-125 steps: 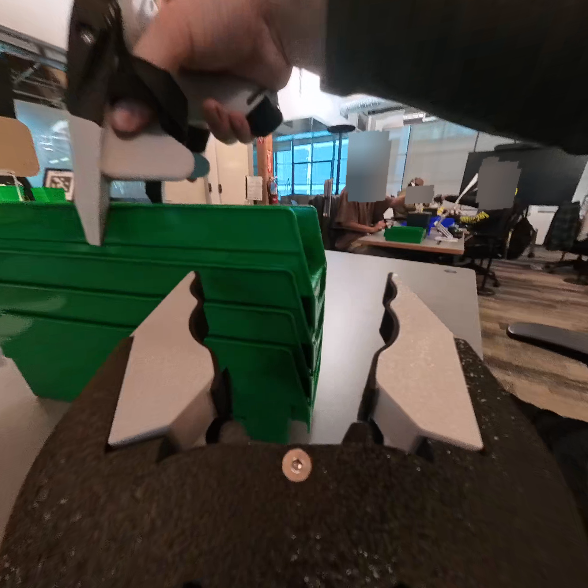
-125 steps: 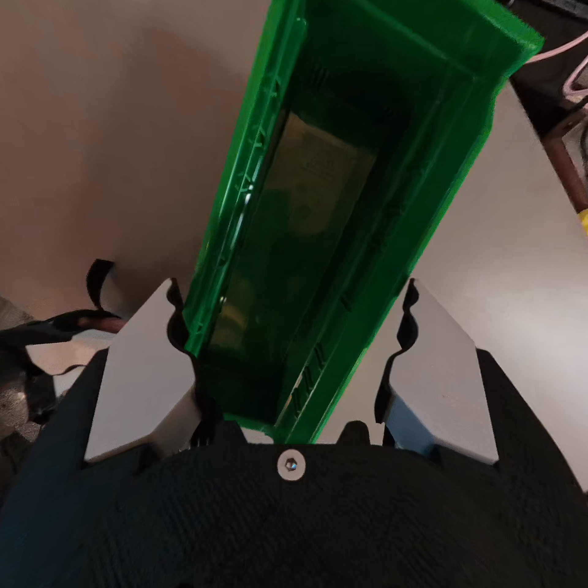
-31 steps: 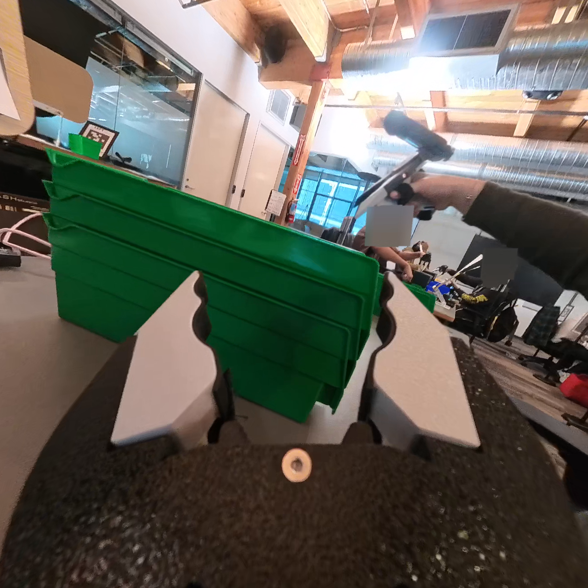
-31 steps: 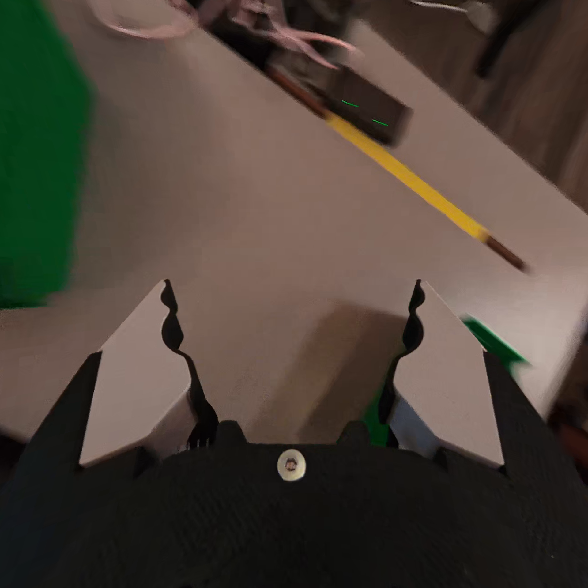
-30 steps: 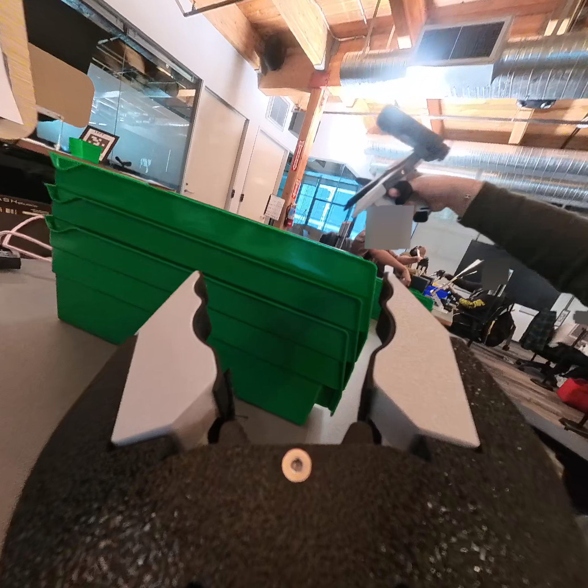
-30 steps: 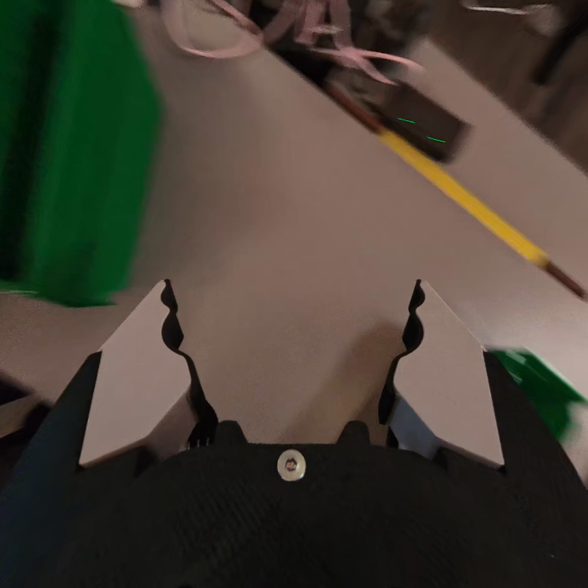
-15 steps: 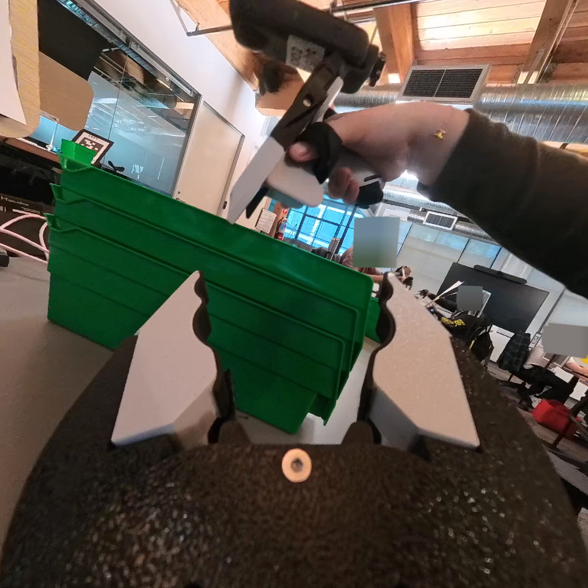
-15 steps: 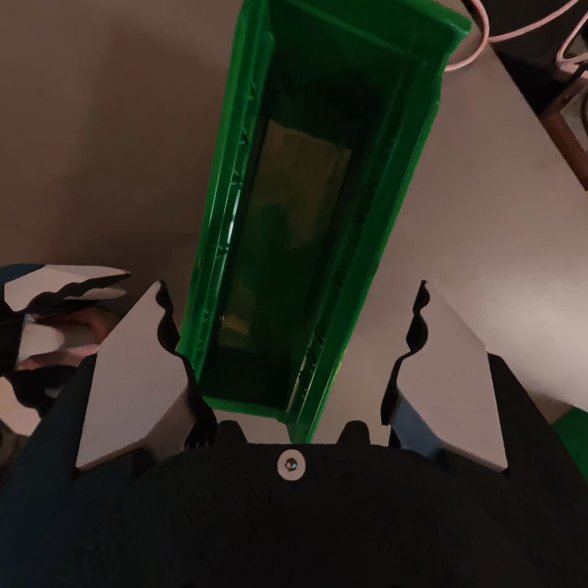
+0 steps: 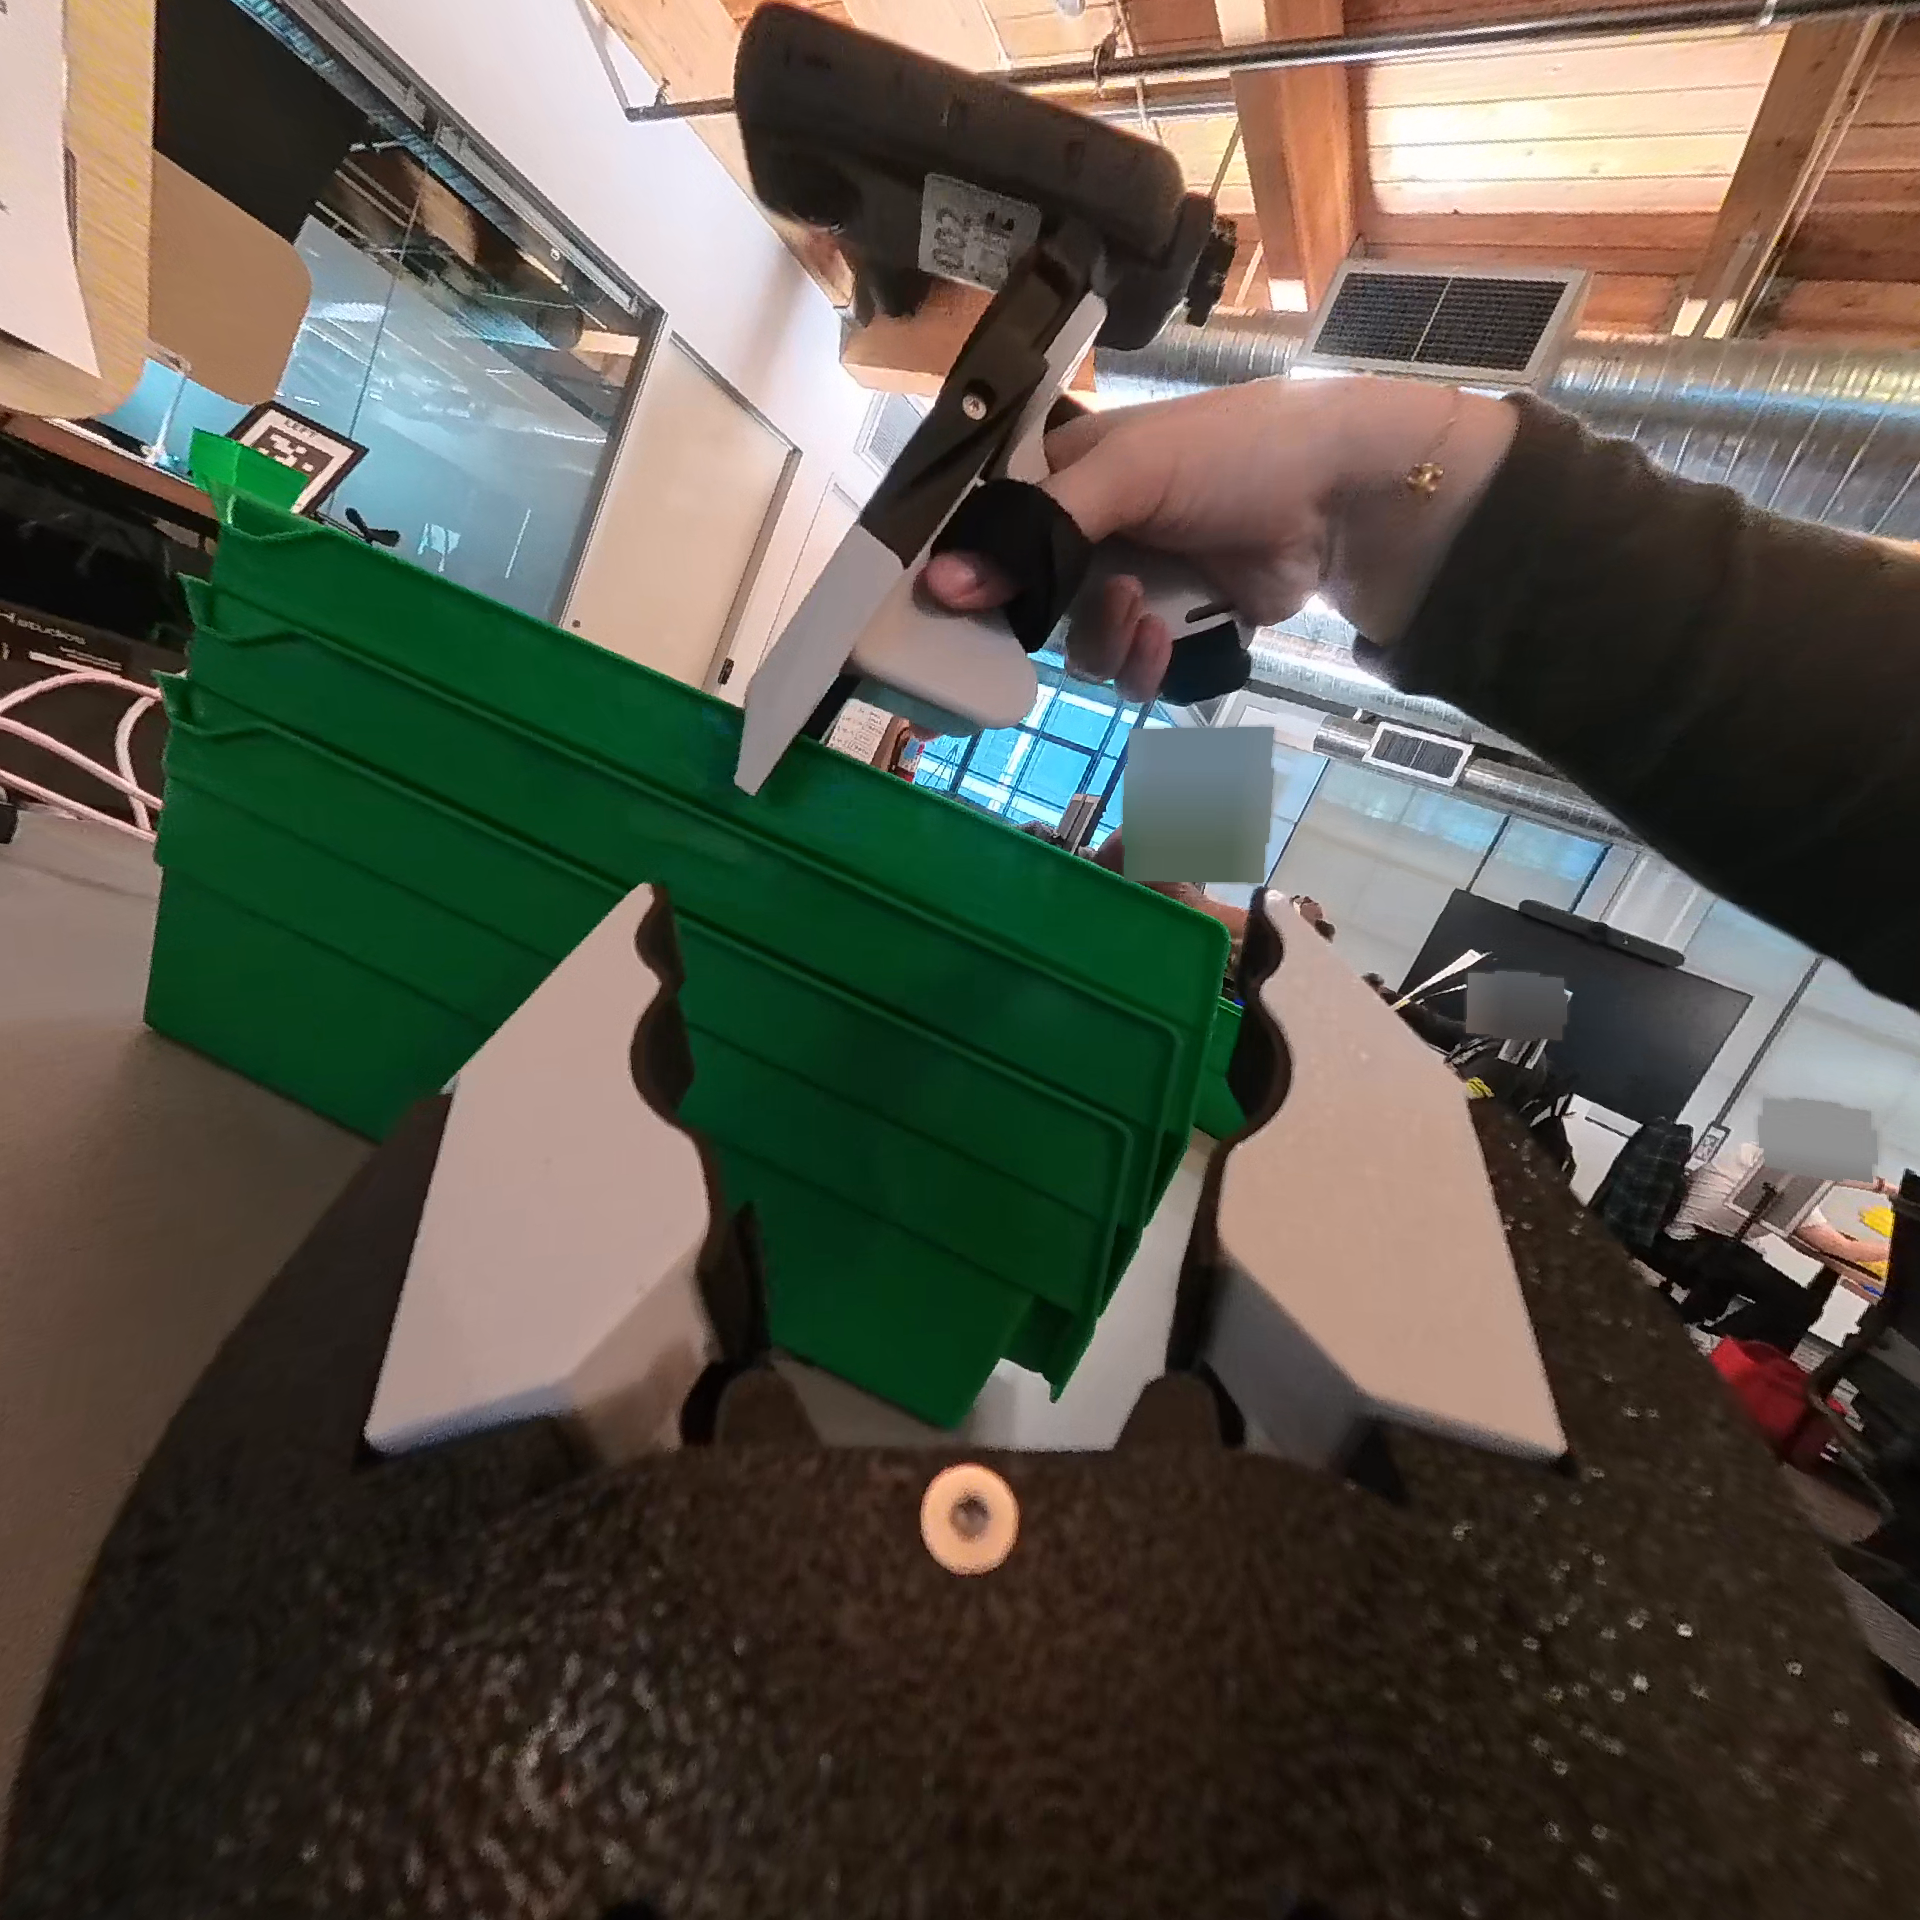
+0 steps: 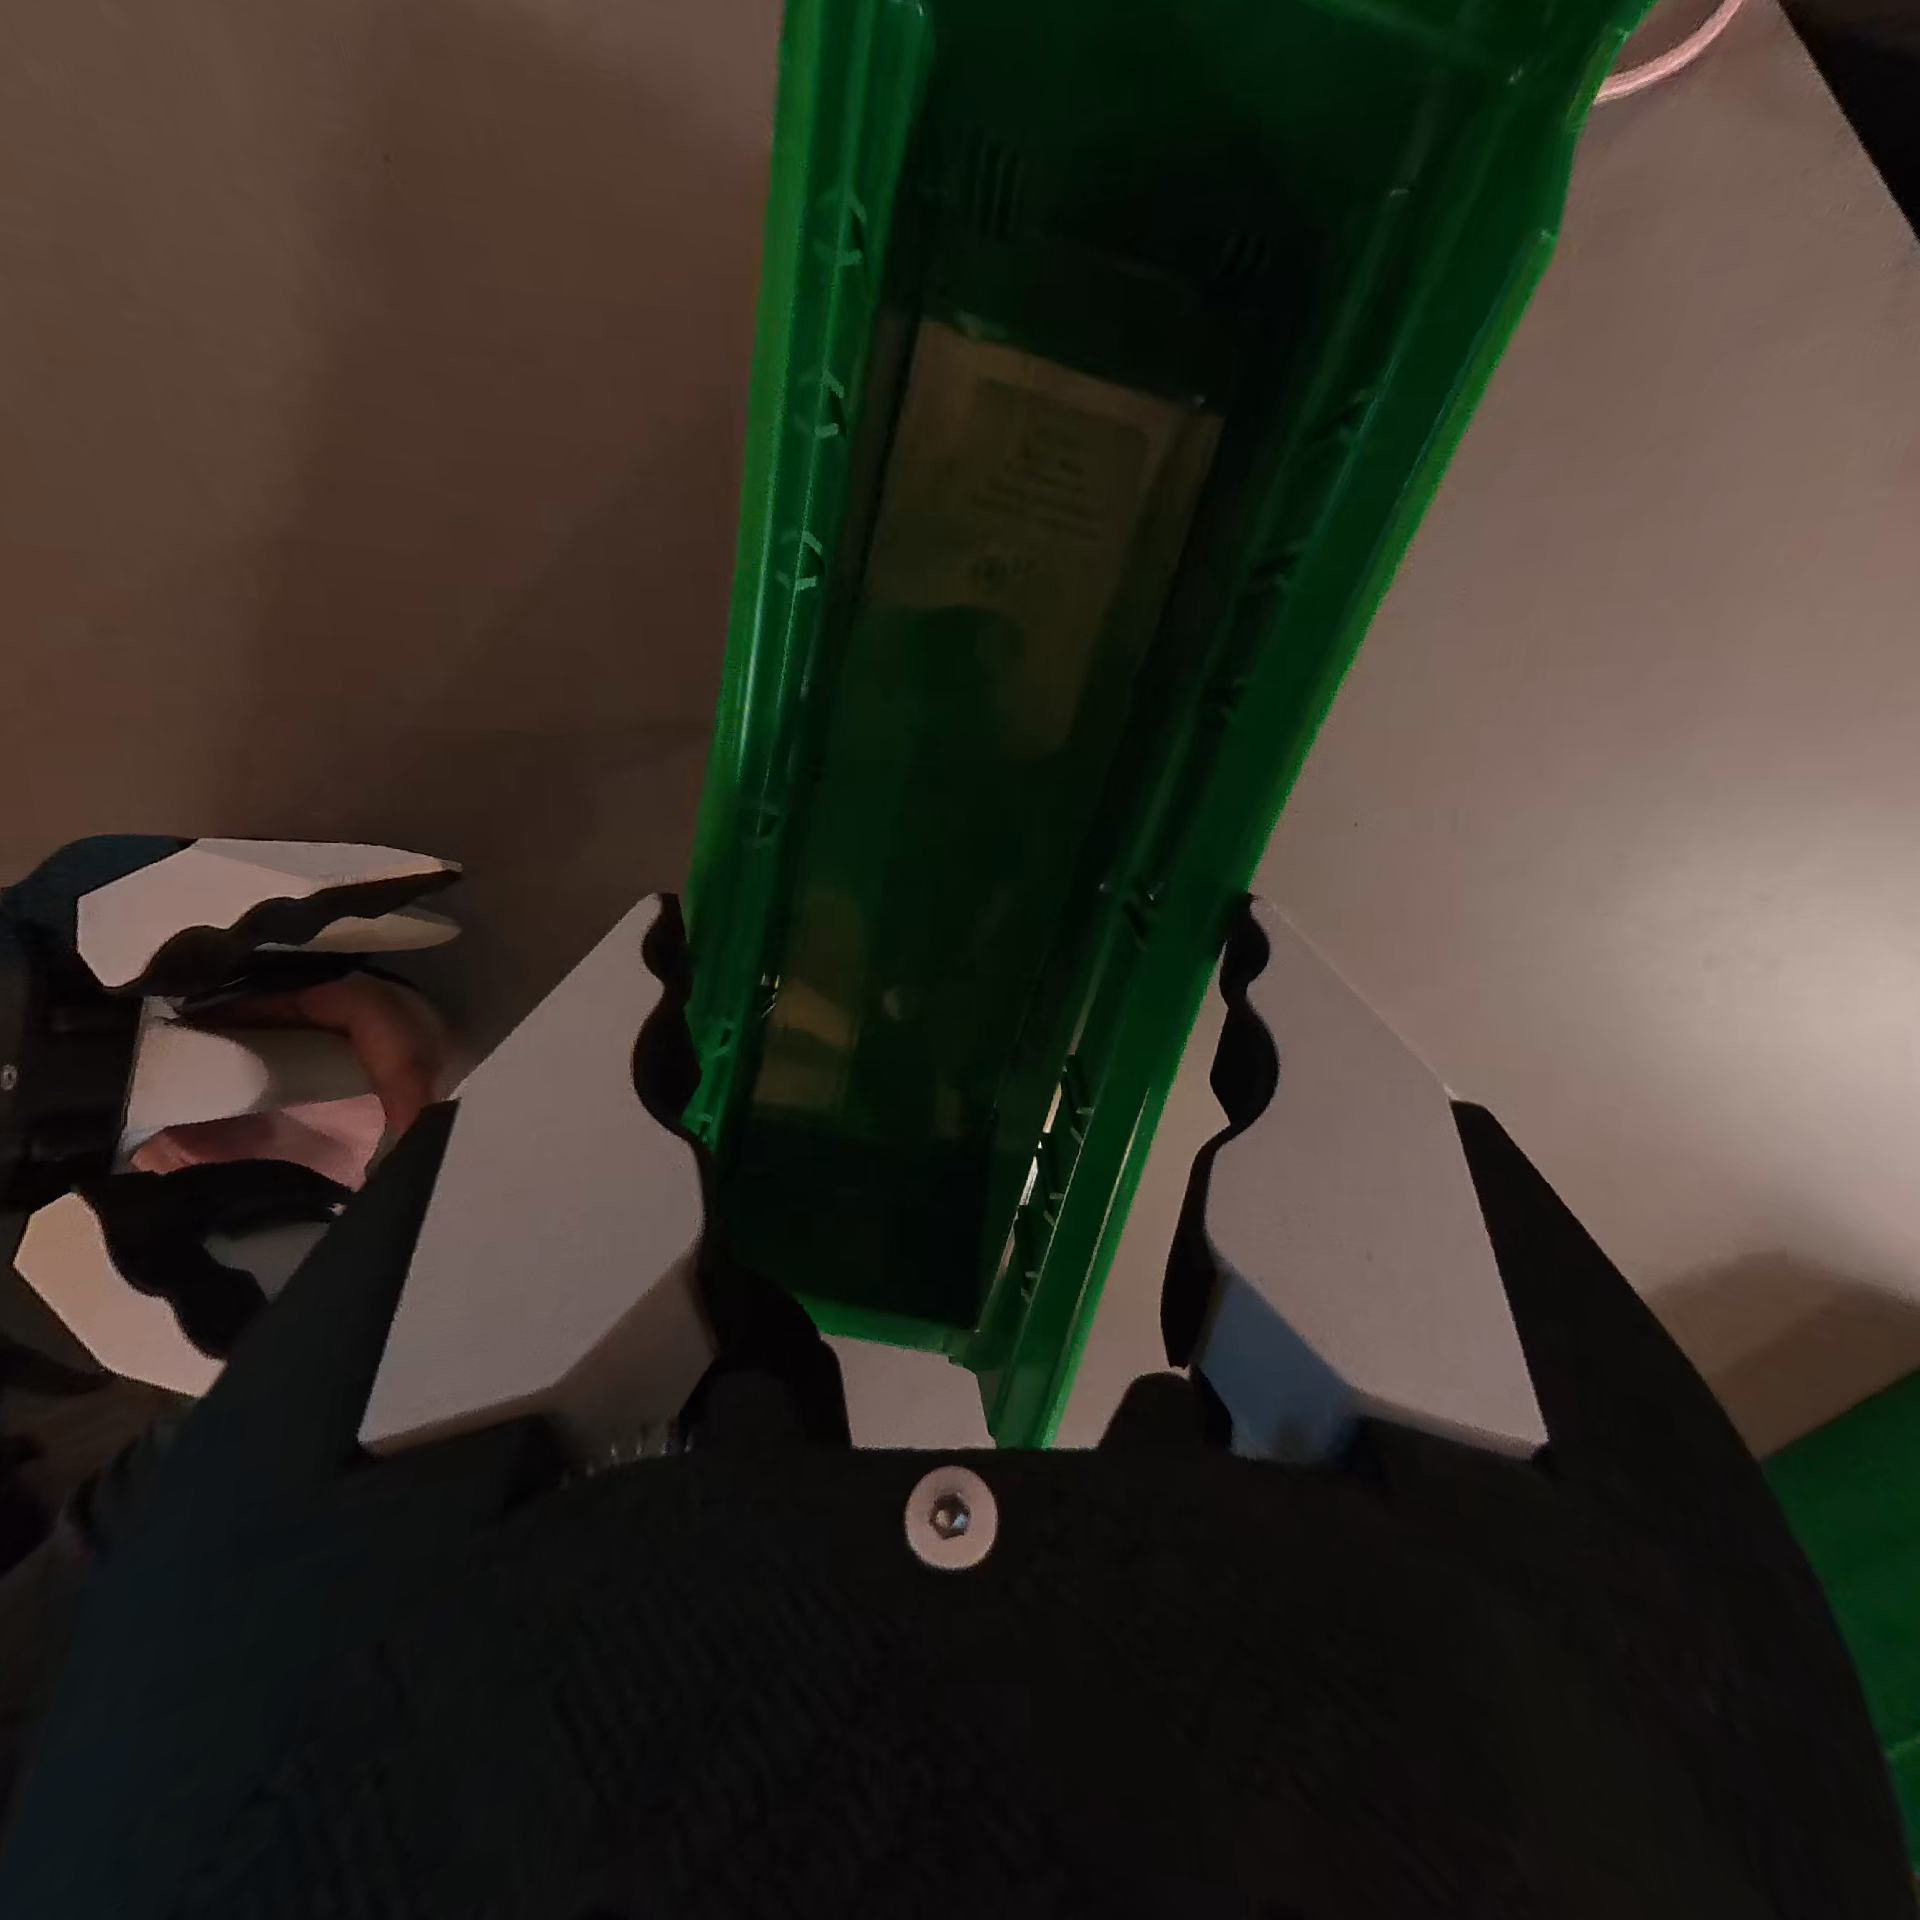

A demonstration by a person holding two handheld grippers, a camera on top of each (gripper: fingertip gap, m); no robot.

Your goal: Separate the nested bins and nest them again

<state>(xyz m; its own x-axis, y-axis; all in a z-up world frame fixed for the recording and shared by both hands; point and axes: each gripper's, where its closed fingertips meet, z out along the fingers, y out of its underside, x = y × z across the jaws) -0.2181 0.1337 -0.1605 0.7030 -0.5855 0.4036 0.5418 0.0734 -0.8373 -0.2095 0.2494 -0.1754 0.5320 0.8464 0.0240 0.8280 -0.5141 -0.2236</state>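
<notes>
A stack of several nested green bins (image 9: 582, 831) stands on the grey table (image 9: 125, 1195). My left gripper (image 9: 956, 904) is open and low at the table, with the stack's near corner between its fingers, not gripped. My right gripper, held in a hand, reaches down from above, and one finger (image 9: 805, 665) touches the top bin's long rim. In the right wrist view I look down into the top bin (image 10: 1039, 644). My right gripper (image 10: 954, 904) is open and straddles its near end. The left finger lies against the bin's wall. The left gripper (image 10: 260, 935) shows at the left.
Pink cables (image 9: 62, 727) lie behind the stack at the left. A small green bin (image 9: 234, 468) sits far back. Another green piece (image 10: 1849, 1558) lies on the table at the right. Beyond the table's right edge are desks, chairs and seated people.
My right gripper swung back from the table's far side to over the stack and came down onto the top bin's rim. My left gripper stayed open and barely moved.
</notes>
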